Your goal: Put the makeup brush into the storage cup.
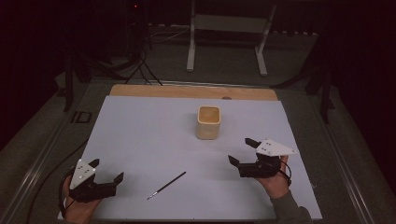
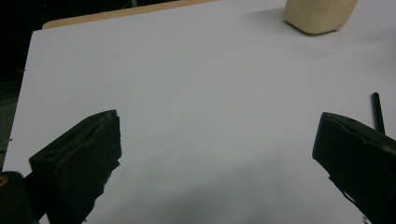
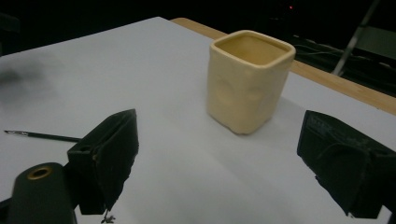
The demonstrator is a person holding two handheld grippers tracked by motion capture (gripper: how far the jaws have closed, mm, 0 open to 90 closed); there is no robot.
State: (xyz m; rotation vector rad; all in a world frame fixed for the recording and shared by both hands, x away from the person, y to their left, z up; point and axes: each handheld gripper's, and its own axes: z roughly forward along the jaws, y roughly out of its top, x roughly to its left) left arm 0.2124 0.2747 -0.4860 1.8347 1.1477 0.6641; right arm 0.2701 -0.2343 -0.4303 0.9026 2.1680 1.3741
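at the near left corner of the white sheet point(image 1: 140, 140) we see the left gripper point(image 1: 106, 170), its jaws spread wide with only bare sheet between them. just to its right, close to the sheet's near edge, lies a thin black brush point(image 1: 166, 185) (flat, its tip toward us, its handle angled away to the right), well apart from both grippers. past it, toward the far edge and a little right of centre, stands a cream square cup point(image 1: 208, 122), upright and open at the top; in the right gripper view its inside looks empty, though the bottom is dim. the right gripper point(image 1: 241, 151) sits near the sheet's right edge, jaws spread and empty, with nothing between it and the cup. the sheet covers a wooden table point(image 1: 191, 90), whose bare strip shows along the far edge. beyond is dark floor with cables and a white frame stand point(image 1: 229, 35); the room's edges are too dark to make out.
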